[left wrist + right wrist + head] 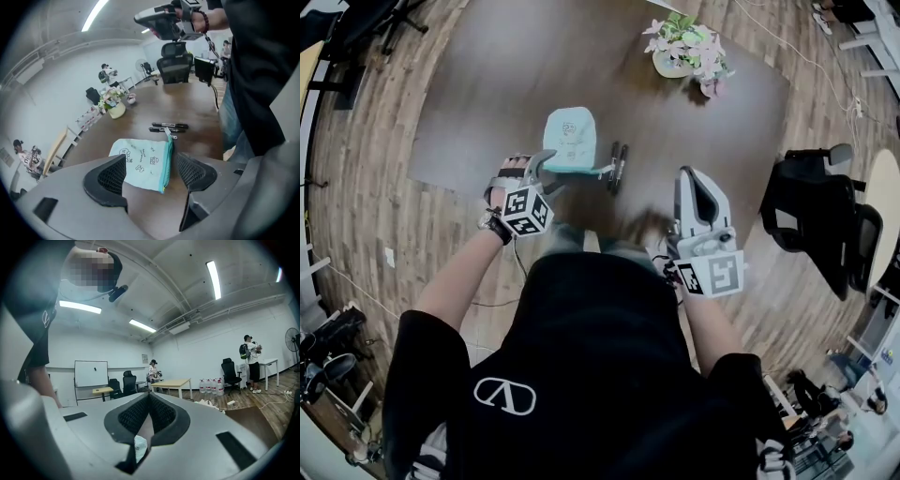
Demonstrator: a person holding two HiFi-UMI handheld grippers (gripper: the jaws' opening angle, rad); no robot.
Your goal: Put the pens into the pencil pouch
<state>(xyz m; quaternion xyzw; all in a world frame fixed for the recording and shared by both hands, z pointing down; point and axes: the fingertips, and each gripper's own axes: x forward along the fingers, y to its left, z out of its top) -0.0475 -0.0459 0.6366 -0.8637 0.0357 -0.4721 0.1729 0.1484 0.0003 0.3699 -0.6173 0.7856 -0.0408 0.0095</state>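
While both pens (168, 127) lie side by side on the brown table (487, 84), just beyond the zip edge of the pale blue pencil pouch (570, 139), nothing of the task proper is done yet: neither pen is lifted, and neither is inside. The left gripper (151, 164) hangs tilted down over the near end of the pouch with its jaws spread wide. The fabric shows between them, but the pads are clear of it and grip nothing. The right gripper (149, 399) is held level, off the table's near edge, its jaws pressed together with no pen between them. From here the zip looks closed along its length, its pull lying by the pens, so I judge everything is left to do — hold the pouch, open it, then bring in each pen in turn.
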